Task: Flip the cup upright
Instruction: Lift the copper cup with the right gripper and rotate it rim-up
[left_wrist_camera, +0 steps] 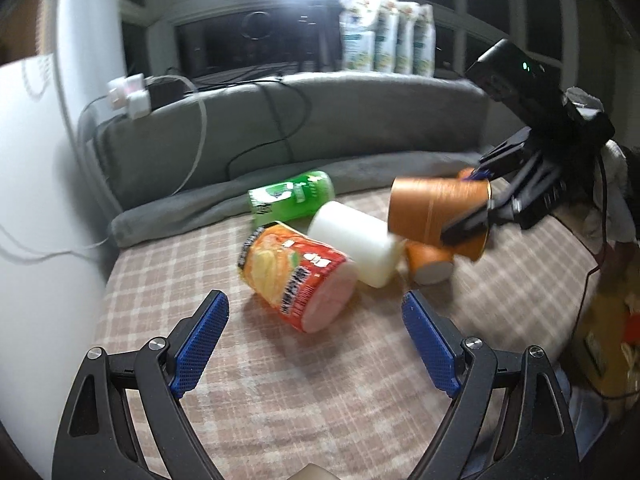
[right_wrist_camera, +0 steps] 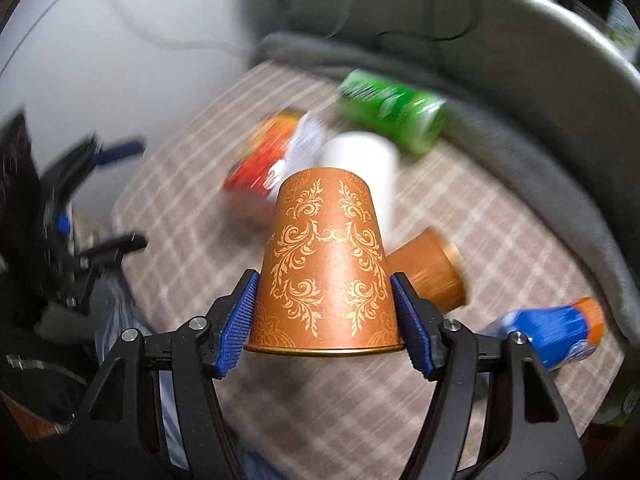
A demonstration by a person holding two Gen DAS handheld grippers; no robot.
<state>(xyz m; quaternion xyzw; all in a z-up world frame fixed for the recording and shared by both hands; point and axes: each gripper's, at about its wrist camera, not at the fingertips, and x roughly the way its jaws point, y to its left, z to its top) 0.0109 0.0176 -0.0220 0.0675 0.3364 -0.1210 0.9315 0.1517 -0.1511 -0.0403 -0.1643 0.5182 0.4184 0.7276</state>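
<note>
My right gripper [right_wrist_camera: 324, 320] is shut on an orange patterned paper cup [right_wrist_camera: 326, 264], near its rim, and holds it above the checked cloth. In the left wrist view the cup [left_wrist_camera: 436, 212] lies on its side in the air with the right gripper [left_wrist_camera: 472, 204] at its rim end. My left gripper [left_wrist_camera: 316, 340] is open and empty, low over the cloth, in front of a red noodle cup [left_wrist_camera: 300, 276] lying on its side.
On the checked cloth [left_wrist_camera: 280, 400] lie a white cup [left_wrist_camera: 356, 244], a green can [left_wrist_camera: 292, 196], a second orange cup [left_wrist_camera: 430, 262] and a blue bottle [right_wrist_camera: 548, 332]. A grey cushion [left_wrist_camera: 320, 120] with cables rims the back. A white wall stands at the left.
</note>
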